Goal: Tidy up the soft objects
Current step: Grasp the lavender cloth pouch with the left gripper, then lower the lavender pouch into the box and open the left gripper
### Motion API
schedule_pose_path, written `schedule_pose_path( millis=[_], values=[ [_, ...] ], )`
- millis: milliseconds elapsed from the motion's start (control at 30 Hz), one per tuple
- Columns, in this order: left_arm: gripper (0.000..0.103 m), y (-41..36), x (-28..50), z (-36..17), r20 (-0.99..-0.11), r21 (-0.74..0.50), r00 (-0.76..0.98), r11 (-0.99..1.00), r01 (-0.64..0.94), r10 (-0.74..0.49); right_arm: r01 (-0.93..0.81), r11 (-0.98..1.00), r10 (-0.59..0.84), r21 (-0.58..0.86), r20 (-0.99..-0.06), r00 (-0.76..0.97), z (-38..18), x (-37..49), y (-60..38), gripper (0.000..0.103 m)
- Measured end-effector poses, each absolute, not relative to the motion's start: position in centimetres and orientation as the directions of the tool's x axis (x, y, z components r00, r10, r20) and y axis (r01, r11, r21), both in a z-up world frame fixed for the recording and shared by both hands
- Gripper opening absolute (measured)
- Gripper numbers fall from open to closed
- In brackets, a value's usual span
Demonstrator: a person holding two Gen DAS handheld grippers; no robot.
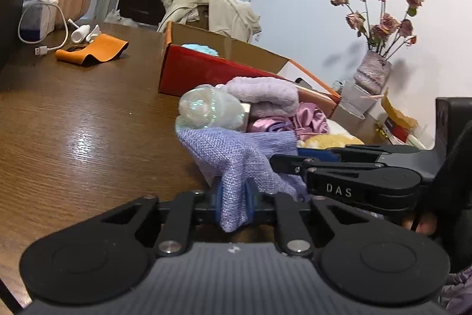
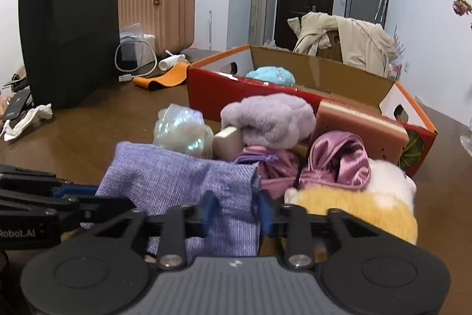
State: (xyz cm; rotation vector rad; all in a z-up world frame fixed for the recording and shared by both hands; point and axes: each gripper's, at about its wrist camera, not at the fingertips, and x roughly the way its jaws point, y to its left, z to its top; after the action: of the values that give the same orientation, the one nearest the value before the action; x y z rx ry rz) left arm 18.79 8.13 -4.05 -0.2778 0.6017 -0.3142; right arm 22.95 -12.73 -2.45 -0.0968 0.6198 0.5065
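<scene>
A purple knit cloth lies at the front of a pile of soft things on the brown table. My left gripper is shut on its lower edge, blue pads pressing the fabric. In the right wrist view the same cloth bunches between the pads of my right gripper, which is shut on it. The right gripper reaches in from the right. Behind the cloth sit an iridescent puff, a lilac fluffy towel, pink satin pieces and a yellow-white plush.
A red and orange cardboard box stands open behind the pile with a blue fluffy item inside. A black paper bag stands at the left. An orange leather piece, a vase of dried roses and a glass cup share the table.
</scene>
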Motion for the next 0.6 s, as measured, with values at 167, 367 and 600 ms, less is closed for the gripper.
schedule_pose_path(
  millis=[167, 367, 600],
  values=[
    [0.013, 7.9, 16.8, -3.0, -0.5, -0.321, 0.794, 0.925, 0.201, -0.346, -0.532, 0.841, 0.501, 0.1, -0.518, 0.693, -1.6, 21.0, -13.5, 0.005],
    [0.013, 8.0, 15.0, -0.1, -0.43, -0.317, 0.838, 0.926, 0.207, -0.335, -0.561, 0.82, 0.549, 0.114, -0.43, 0.716, 1.0, 18.9, -14.7, 0.004],
    [0.013, 6.8, 19.6, 4.0, -0.371, -0.316, 0.849, 0.911, 0.264, -0.375, -0.571, 0.791, 0.61, 0.221, -0.363, 0.705, 4.6, 22.1, -18.5, 0.004]
  ],
)
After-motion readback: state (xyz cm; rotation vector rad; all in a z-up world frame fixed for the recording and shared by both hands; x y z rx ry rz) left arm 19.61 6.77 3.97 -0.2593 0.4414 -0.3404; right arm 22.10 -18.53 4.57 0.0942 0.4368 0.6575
